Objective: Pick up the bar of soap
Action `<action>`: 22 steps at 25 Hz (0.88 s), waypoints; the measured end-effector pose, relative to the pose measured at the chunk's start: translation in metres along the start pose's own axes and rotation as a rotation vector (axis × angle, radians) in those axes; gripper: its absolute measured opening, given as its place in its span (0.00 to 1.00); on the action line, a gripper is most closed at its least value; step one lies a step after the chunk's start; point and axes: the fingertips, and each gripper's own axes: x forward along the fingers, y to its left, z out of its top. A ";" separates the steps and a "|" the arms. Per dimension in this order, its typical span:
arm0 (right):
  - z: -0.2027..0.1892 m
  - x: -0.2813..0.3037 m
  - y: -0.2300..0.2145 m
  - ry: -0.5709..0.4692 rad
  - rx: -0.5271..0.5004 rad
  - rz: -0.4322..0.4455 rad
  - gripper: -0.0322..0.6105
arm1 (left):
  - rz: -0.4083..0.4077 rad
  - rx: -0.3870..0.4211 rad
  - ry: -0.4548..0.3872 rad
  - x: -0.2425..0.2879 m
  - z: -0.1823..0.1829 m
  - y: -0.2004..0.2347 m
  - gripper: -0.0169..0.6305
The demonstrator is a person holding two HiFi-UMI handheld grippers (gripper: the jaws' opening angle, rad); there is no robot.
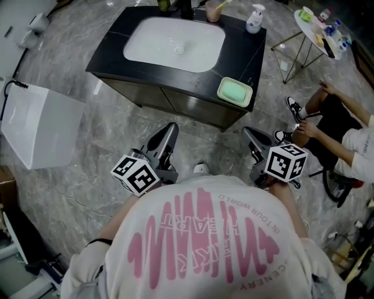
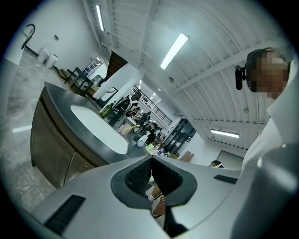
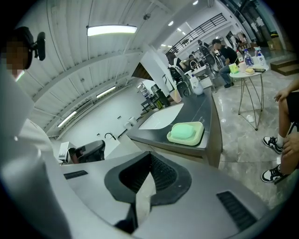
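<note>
seated person (image 1: 342, 131): cut by right edge | side-table items (image 1: 322, 26): too small to tell

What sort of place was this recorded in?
Probably a big open workspace with a mock bathroom corner: a freestanding vanity with white basin and bar of soap, strip lights on a high ceiling, people at tables behind.

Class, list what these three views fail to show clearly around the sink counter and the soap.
- Underside of the bar of soap: every view, hidden in its dish.
- Bottles behind the basin: head view, cut off by the top edge.
- Small items on the side table: head view, too small to identify.
</note>
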 end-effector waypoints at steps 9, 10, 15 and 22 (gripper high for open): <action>-0.009 -0.008 -0.020 -0.053 0.074 -0.065 0.07 | -0.062 -0.005 0.035 0.015 -0.004 0.000 0.04; -0.009 -0.008 -0.020 -0.055 0.077 -0.067 0.07 | -0.067 -0.006 0.037 0.016 -0.004 0.000 0.04; -0.008 -0.007 -0.018 -0.051 0.081 -0.067 0.07 | -0.072 -0.009 0.025 0.017 0.000 0.002 0.04; -0.010 -0.012 -0.017 -0.035 0.072 -0.074 0.07 | -0.062 -0.034 0.026 0.015 -0.009 0.000 0.04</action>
